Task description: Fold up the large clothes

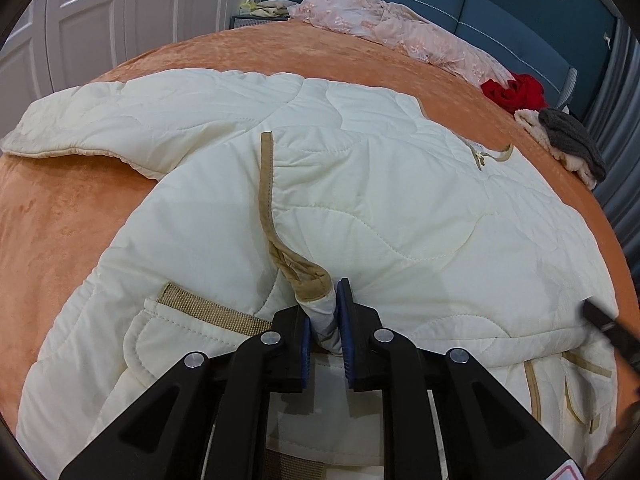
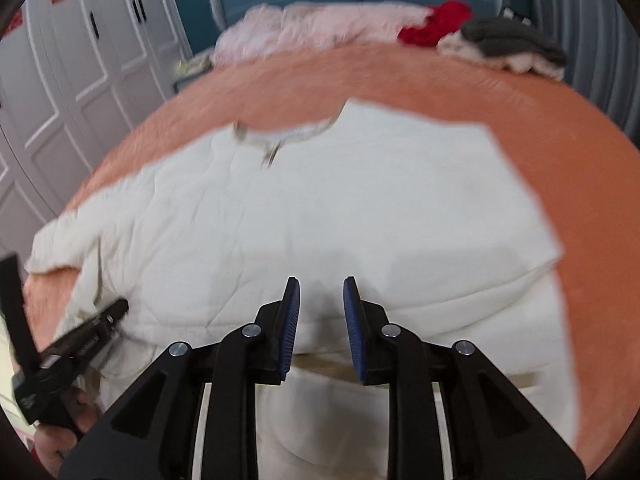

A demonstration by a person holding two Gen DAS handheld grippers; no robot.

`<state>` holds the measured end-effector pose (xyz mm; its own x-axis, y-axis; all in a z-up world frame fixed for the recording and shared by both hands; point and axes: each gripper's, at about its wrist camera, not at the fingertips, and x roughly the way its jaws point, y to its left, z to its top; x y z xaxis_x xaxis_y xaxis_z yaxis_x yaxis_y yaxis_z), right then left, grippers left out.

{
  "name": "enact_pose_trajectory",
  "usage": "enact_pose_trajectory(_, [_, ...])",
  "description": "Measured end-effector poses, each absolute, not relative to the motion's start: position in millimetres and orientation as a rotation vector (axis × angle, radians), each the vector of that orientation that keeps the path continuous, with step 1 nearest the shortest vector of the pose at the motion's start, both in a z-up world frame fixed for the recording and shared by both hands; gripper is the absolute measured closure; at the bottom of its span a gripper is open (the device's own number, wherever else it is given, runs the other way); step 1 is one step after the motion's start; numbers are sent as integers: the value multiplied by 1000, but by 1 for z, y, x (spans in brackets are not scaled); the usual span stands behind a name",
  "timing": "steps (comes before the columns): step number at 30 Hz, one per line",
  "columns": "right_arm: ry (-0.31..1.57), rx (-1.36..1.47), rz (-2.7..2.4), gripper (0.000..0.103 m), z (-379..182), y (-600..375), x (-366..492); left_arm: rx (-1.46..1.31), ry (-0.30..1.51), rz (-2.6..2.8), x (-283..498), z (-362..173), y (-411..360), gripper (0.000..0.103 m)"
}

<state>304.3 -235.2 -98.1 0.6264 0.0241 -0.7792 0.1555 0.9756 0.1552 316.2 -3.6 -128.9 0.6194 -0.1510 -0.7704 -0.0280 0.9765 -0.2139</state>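
Observation:
A large cream quilted jacket (image 1: 360, 184) with tan trim lies spread on the orange bed (image 1: 72, 216). One sleeve (image 1: 120, 116) stretches to the far left. My left gripper (image 1: 325, 292) is shut on a bunched tan-edged front hem (image 1: 308, 276) of the jacket, near its lower edge. In the right wrist view the jacket (image 2: 320, 208) fills the middle, blurred. My right gripper (image 2: 321, 284) is open and empty just above the jacket's lower part. The left gripper also shows in the right wrist view (image 2: 116, 312) at the lower left, and the right gripper's tip shows in the left wrist view (image 1: 600, 316).
A pink lacy garment (image 1: 400, 28), a red garment (image 1: 516, 92) and a grey and cream pile (image 1: 568, 144) lie at the far side of the bed. White wardrobe doors (image 2: 72, 64) stand to the left. A blue headboard (image 1: 500, 12) is behind.

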Motion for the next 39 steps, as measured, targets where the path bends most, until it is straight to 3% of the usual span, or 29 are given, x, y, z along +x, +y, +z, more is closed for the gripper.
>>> enact_pose_trajectory(12, [893,183,-117,81,-120,-230,294,-360,897,-144,315,-129,14,86])
enact_pose_trajectory(15, [900,154,-131,81,-119,-226,295,-465,935,-187,308,-116,35,78])
enact_pose_trajectory(20, [899,125,-162,80,-104,-219,288,-587,871,-128,285,-81,111,73])
enact_pose_trajectory(22, [888,182,-169,76,-96,-221,277,-594,863,-79,286,-75,149,68])
enact_pose_trajectory(25, [865,265,-185,72,-85,-225,253,-586,850,65,296,-74,225,68])
enact_pose_trajectory(33, [872,336,-189,65,-64,-213,187,-738,858,288,350,-96,379,68])
enact_pose_trajectory(39, [912,315,-179,58,-57,-195,161,-1023,838,329,369,-133,428,68])
